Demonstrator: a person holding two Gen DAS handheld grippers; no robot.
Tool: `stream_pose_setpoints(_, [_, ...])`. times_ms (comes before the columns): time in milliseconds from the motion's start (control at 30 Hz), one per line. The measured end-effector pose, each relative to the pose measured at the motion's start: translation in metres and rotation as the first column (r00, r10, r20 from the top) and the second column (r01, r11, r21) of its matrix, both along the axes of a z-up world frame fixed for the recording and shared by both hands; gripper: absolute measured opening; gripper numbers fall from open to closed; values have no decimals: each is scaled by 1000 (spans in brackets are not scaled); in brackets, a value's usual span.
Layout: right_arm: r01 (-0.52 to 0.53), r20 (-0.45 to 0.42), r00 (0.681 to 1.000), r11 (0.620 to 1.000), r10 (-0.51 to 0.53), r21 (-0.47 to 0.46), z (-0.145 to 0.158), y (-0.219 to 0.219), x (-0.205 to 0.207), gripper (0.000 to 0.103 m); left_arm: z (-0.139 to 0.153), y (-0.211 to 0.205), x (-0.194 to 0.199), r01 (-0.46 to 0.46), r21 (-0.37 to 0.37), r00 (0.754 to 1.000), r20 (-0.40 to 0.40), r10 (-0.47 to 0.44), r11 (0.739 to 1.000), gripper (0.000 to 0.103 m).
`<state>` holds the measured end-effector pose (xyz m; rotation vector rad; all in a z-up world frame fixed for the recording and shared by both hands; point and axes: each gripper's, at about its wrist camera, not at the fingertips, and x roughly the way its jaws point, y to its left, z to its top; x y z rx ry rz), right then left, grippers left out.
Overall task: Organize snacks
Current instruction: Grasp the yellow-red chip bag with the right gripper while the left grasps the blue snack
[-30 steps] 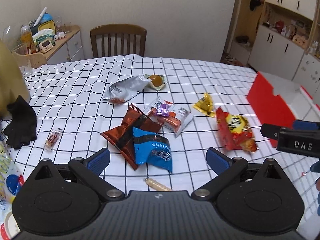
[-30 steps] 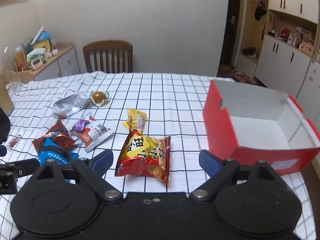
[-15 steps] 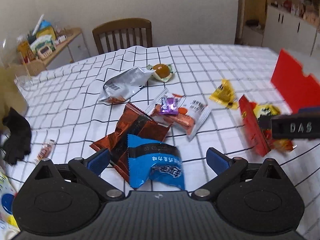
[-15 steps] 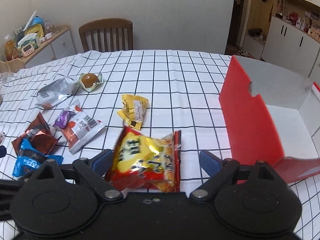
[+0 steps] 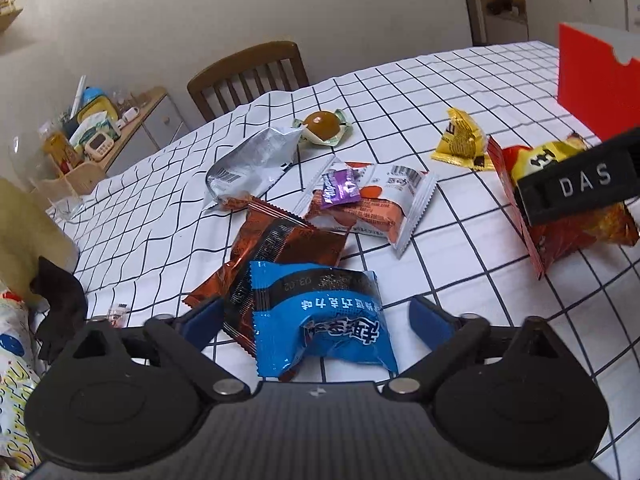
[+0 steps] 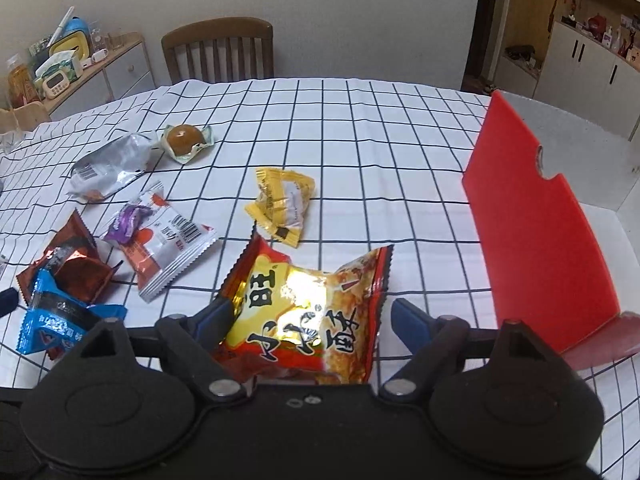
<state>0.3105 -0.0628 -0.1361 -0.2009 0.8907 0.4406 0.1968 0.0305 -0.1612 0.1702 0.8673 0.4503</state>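
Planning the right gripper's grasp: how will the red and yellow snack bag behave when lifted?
The red and yellow snack bag looks puffed, so probably light and squashy. Its glossy foil may slip between the right gripper fingers. Crinkled edges suggest it will flop rather than stay stiff.

Home dining room, checked tablecloth (image 6: pixel 360 120), wooden chair (image 6: pixel 218 50), white cupboards (image 6: pixel 592 64), cluttered sideboard (image 6: pixel 100 68)

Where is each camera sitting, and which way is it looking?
Left wrist: on the left gripper, facing along its open fingers at the blue packet.
Right wrist: on the right gripper, facing the red-and-yellow bag between its open fingers, beside the red box.
Both show the checked tablecloth and the chair.
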Motion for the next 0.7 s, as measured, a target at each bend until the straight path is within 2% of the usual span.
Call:
stream_pose_setpoints(67, [0,-3,1000,1000,0,4,0,0,-1,79,-2,-1,0,2,15,1000,-4,-2,1000,94])
stream_pose_setpoints(200, [6,-2,1000,1000,-6,13,2,0,-2,75,-5,-1,1,10,20,1000,-21,-9,1000,77])
stream_pose_setpoints(333, [12,1,1000,1000,-12,14,4,-2,-4,68,-6,-1,-1,12,19,1000,-20,-12,1000,72])
stream_pose_setpoints(367, [11,3,1000,1000,-11,12,5,-2,-5,66,-6,-1,-1,12,17,1000,-20,-12,1000,69])
stream_pose_setpoints(400, [12,7,1000,1000,-12,9,5,-3,-6,65,-5,0,-2,12,12,1000,-21,-12,1000,61])
stream_pose_setpoints(467, [11,15,1000,1000,-12,10,7,-4,-9,62,-5,2,-4,1,4,1000,-22,-1,1000,60])
stream_pose_setpoints(600, [16,24,1000,1000,-16,18,13,-7,-16,61,0,6,-9,-7,-29,1000,-15,7,1000,55])
stream_pose_setpoints(700, [19,37,999,1000,-19,16,19,-9,-25,61,7,6,-15,-5,-48,1000,2,5,999,55])
